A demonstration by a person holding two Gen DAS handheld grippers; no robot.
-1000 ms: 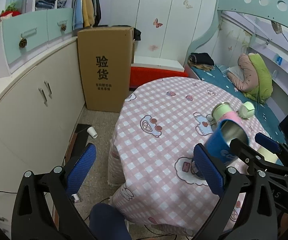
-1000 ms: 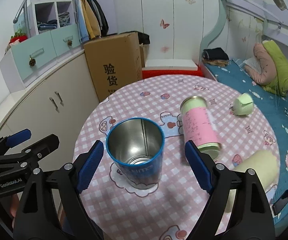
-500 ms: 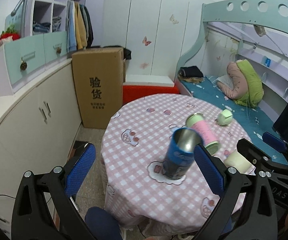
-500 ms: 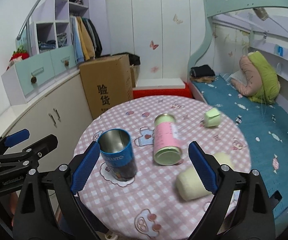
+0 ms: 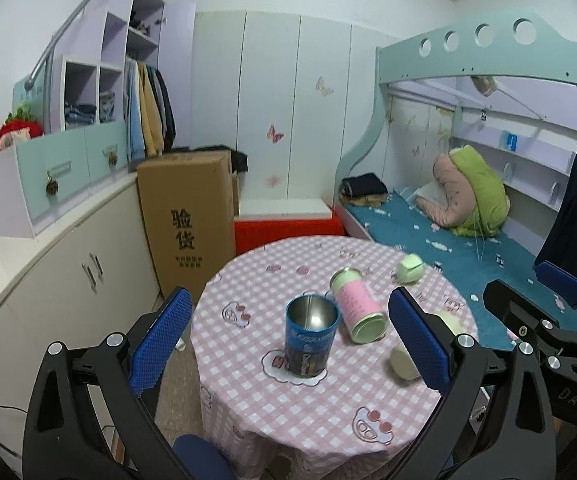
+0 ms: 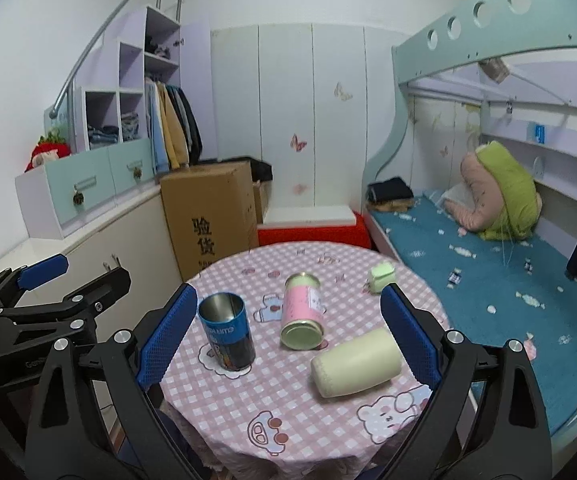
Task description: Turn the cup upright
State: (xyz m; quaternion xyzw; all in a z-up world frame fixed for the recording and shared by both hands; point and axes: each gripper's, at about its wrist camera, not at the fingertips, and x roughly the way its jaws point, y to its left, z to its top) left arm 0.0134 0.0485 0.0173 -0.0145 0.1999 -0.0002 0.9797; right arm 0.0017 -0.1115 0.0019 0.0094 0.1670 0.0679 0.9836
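Observation:
A blue metal cup (image 5: 310, 335) stands upright, mouth up, on the round pink checked table (image 5: 328, 416); it also shows in the right wrist view (image 6: 226, 335). A pink can (image 6: 302, 316) and a cream cup (image 6: 356, 362) lie on their sides beside it. My left gripper (image 5: 288, 352) is open and empty, held back from the table. My right gripper (image 6: 288, 344) is open and empty, also back and above the table.
A small pale green object (image 6: 381, 277) sits at the table's far edge. A tall cardboard box (image 5: 188, 220) stands behind the table on the left, by white cabinets (image 5: 68, 280). A bunk bed (image 6: 488, 272) runs along the right side.
Both grippers have pulled back and up from the table. The blue cup, earlier close between the fingers, now stands alone on the table.

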